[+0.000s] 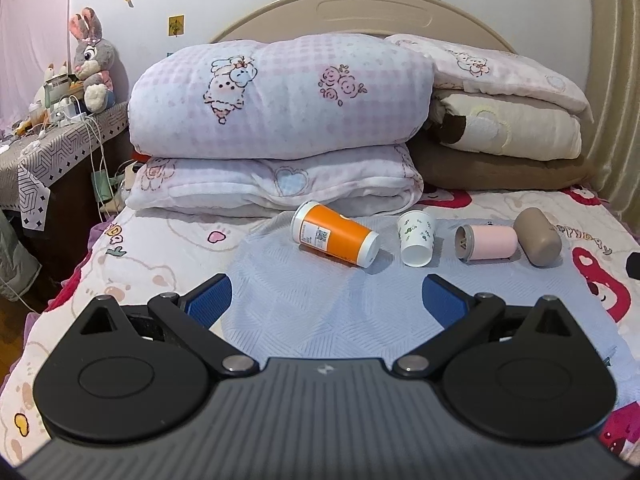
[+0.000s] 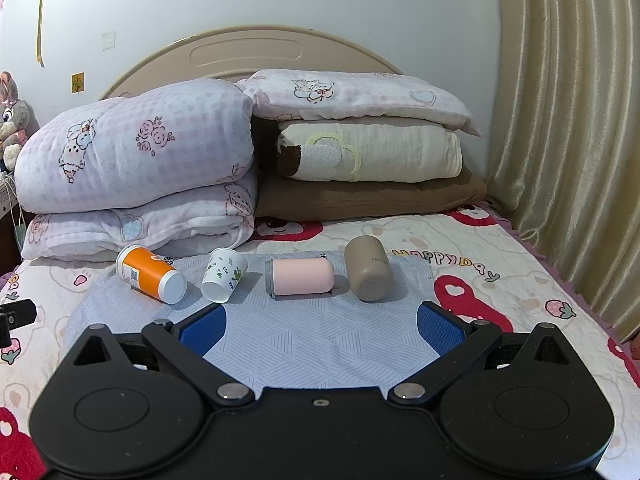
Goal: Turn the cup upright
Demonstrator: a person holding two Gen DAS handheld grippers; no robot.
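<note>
Four cups lie on their sides in a row on a pale blue mat (image 1: 304, 300) (image 2: 320, 344) on the bed. From left: an orange cup (image 1: 334, 235) (image 2: 150, 274), a white leaf-print paper cup (image 1: 416, 238) (image 2: 223, 274), a pink cup (image 1: 486, 242) (image 2: 300, 277), a taupe cup (image 1: 537, 236) (image 2: 368, 274). My left gripper (image 1: 326, 294) is open and empty, short of the orange and paper cups. My right gripper (image 2: 322, 324) is open and empty, short of the pink cup.
Folded quilts (image 1: 280, 120) (image 2: 136, 160) and stacked pillows (image 2: 368, 152) sit behind the cups against the headboard. A cluttered side table (image 1: 52, 140) with a plush rabbit stands left of the bed. Curtains (image 2: 568, 140) hang at the right. The left gripper's edge (image 2: 16, 316) shows at the far left.
</note>
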